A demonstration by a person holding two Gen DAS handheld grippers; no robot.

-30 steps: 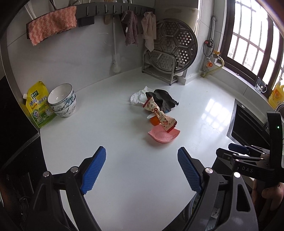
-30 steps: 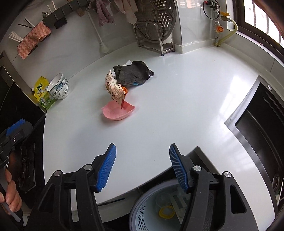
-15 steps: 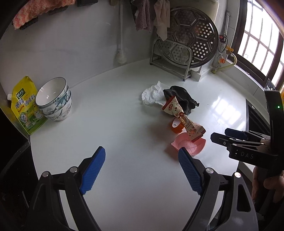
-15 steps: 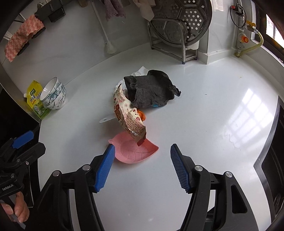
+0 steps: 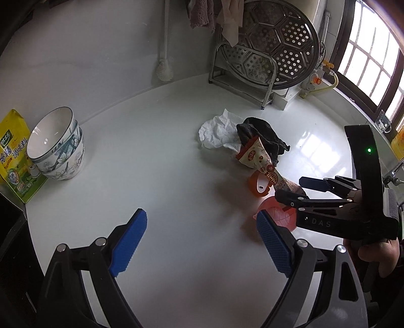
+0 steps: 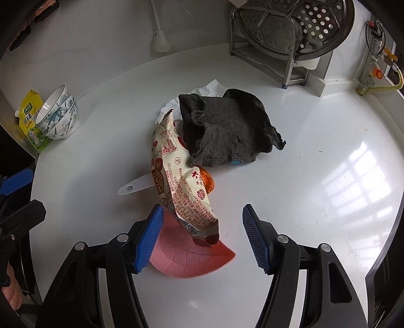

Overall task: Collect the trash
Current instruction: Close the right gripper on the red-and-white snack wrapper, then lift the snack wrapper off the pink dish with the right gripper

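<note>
Clutter crowds the snack wrapper [image 6: 181,191]: dark cloth [image 6: 227,133] overlapping, pink dish [image 6: 186,257] beneath; both tools gape empty.

On my left feed I see two stacked floral bowls [image 5: 56,147] at the far left of the white tabletop [image 5: 156,161], just beside a yellow seasoning pouch [image 5: 15,156] leaning at the edge. At the back, a perforated steamer tray [image 5: 275,43] stands upright in a metal rack [image 5: 242,73]. A white brush [image 5: 164,70] hangs against the wall, cloths [image 5: 214,15] above.
</note>
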